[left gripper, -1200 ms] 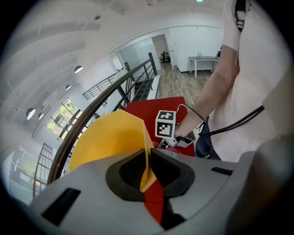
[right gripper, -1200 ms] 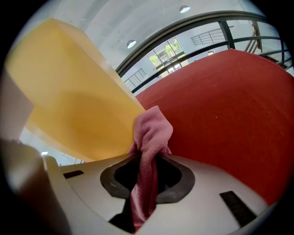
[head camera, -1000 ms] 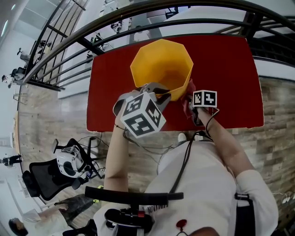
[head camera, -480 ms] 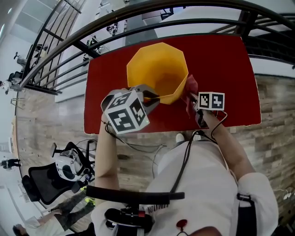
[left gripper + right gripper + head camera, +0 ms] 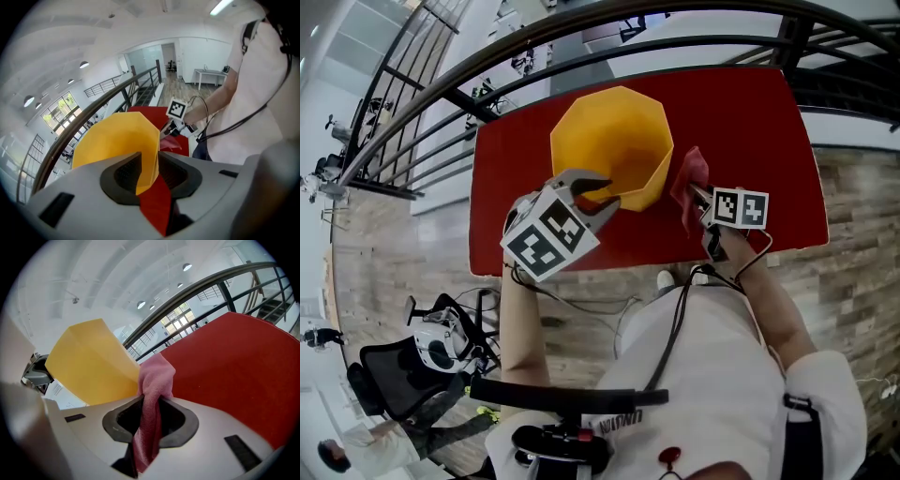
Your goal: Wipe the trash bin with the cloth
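A yellow trash bin (image 5: 609, 141) stands on the red table (image 5: 759, 122). My left gripper (image 5: 602, 192) is at its near rim. In the left gripper view the thin yellow wall (image 5: 117, 140) runs between the jaws with a gap on each side. These jaws have just been opening, and the left gripper (image 5: 150, 171) is open around the rim. My right gripper (image 5: 696, 194) hangs just right of the bin, shut on a pink cloth (image 5: 689, 176). In the right gripper view the cloth (image 5: 153, 380) stands up from the right gripper (image 5: 150, 423), beside the bin's outer wall (image 5: 89, 366).
A dark curved railing (image 5: 441, 94) runs behind the table. Wood floor lies below the table's near edge. An office chair (image 5: 403, 375) stands on the floor at lower left. Red tabletop (image 5: 234, 357) stretches to the right of the bin.
The left jaws have spread off the bin's rim. The right gripper has lifted with the cloth and drawn a little away from the bin's side. The bin has shifted slightly left in the head view.
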`<action>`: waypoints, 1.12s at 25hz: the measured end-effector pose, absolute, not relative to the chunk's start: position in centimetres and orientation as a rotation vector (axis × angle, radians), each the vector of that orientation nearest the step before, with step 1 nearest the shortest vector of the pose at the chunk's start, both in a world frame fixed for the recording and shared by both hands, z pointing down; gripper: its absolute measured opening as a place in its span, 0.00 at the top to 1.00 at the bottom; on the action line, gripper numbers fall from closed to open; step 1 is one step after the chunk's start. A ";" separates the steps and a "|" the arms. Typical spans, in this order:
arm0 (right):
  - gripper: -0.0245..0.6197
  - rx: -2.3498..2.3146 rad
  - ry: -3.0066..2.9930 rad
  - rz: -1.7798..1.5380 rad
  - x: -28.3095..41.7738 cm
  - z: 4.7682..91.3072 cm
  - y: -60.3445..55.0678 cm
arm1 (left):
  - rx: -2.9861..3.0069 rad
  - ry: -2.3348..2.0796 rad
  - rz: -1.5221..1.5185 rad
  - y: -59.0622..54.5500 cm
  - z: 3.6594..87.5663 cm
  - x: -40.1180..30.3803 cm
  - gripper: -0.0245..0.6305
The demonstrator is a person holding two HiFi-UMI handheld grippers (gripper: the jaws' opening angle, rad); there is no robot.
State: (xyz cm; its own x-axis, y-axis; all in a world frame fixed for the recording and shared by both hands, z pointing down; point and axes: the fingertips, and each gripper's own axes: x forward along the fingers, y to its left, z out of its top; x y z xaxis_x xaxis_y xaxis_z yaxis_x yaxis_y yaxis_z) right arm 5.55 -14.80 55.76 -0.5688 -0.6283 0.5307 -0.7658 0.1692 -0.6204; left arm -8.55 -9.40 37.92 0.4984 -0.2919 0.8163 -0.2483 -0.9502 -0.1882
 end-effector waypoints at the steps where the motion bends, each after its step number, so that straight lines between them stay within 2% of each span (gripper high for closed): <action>1: 0.83 1.375 -2.283 1.360 5.6 55.7 -14.7 | -2.718 0.498 -1.429 -9.5 37.0 -8.2 0.81; 5: 0.83 1.384 -2.295 1.346 5.7 55.4 -14.5 | -2.707 0.502 -1.417 -9.6 35.6 -5.8 0.79; 13: 0.83 1.388 -2.316 1.307 9.3 56.0 -14.1 | -2.615 0.415 -1.700 -11.5 39.5 1.4 0.79; 22: 0.83 1.358 -2.342 1.278 5.1 53.8 -13.6 | -2.375 0.432 -1.863 -12.7 40.2 -0.8 0.79; 28: 0.83 1.352 -2.406 1.226 6.8 52.0 -14.9 | -2.371 0.332 -1.885 -12.0 40.5 -0.9 0.82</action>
State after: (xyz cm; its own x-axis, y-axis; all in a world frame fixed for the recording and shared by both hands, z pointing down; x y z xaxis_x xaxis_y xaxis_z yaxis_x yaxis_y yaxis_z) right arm 6.81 -14.89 51.97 -0.5931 -0.6613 0.4592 -0.7603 0.2723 -0.5898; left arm -0.93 -12.02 40.49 0.2128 -0.2275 0.9502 -0.1111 -0.9718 -0.2078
